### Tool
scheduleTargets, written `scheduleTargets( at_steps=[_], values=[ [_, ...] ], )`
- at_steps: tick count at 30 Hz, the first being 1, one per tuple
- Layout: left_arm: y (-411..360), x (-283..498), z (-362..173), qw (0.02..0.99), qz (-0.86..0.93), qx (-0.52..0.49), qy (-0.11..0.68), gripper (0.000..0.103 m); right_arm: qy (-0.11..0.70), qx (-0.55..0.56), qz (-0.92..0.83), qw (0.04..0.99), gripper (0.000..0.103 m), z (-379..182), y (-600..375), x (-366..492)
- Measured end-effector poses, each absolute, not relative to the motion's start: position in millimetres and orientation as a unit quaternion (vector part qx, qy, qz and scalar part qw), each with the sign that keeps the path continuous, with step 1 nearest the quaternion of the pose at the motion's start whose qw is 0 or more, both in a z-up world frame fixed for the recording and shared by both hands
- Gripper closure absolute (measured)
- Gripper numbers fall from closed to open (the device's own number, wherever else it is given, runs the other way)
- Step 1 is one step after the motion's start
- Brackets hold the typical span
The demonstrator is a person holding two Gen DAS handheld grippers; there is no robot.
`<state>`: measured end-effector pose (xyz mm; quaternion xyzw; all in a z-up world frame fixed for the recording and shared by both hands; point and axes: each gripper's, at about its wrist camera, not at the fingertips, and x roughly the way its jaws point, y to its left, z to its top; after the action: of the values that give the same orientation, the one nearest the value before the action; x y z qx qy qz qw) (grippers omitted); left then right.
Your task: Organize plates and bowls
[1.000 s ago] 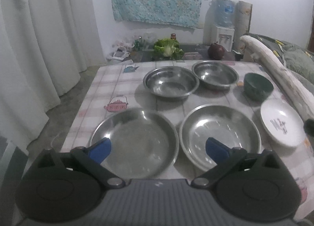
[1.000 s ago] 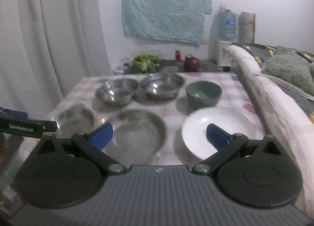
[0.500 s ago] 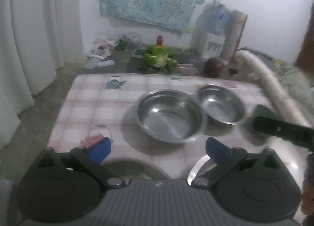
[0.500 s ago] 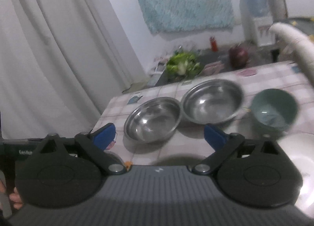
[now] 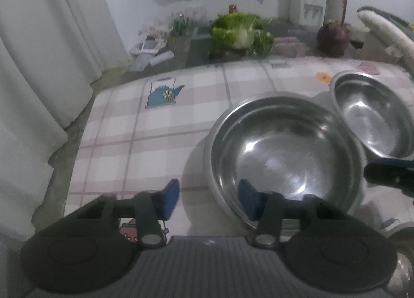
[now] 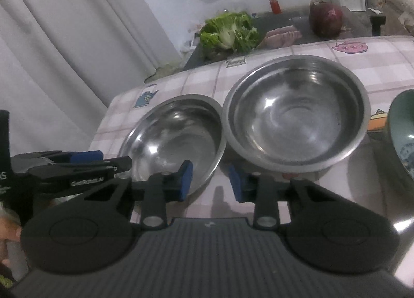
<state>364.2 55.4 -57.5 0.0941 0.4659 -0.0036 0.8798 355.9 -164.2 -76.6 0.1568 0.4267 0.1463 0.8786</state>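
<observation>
The table [image 5: 155, 127] under its checked cloth carries everything, and it spreads ahead of both grippers.

Two steel bowls sit side by side and nearly touch. The left bowl [image 5: 282, 158] lies just ahead of the left gripper [image 5: 208, 198]; its near rim passes between the blue pads. The right bowl [image 6: 295, 114] sits ahead and slightly right of the right gripper [image 6: 211, 181], and the left bowl's right rim sits between that gripper's pads.

Both bowls look thin, stiff and light, with smooth, probably slippery walls. In my judgement the rolled rim is the only place to pinch, one pad inside and one outside. A weak pinch would likely let the bowl swing or slide. They would clang but not break.

The green bowl [image 6: 402, 137], at the right gripper's far right, looks ceramic, so heavier and chippable.

Both grippers' jaws have just been closing and stand partly shut. The left gripper's right pad is inside the rim and its left pad outside, apart from the wall, so it holds nothing yet. The right gripper's pads do not visibly press the rim between them either.
</observation>
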Motion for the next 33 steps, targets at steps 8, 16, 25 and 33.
scheduleTargets(
  at_steps=[8, 16, 25, 33],
  values=[
    [67.7, 363.7, -59.2, 0.873, -0.002, 0.069, 0.483, 0.077, 0.437, 0.154, 0.168, 0.870, 0.089, -86.5, -154.0, 368.0],
    [84.6, 363.5, -55.9, 0.871, 0.004, 0.052, 0.489, 0.061, 0.445, 0.166, 0.183, 0.861, 0.090, -85.9, -149.1, 378.9],
    [83.0, 376.8, -63.9, 0.865, 0.003, 0.031, 0.501, 0.081, 0.442, 0.149, 0.174, 0.867, 0.092, -90.5, -142.3, 388.5],
    [80.1, 370.0, -53.8, 0.869, 0.005, 0.042, 0.493, 0.083, 0.435, 0.142, 0.179, 0.871, 0.092, -81.1, -142.2, 385.2]
  ],
)
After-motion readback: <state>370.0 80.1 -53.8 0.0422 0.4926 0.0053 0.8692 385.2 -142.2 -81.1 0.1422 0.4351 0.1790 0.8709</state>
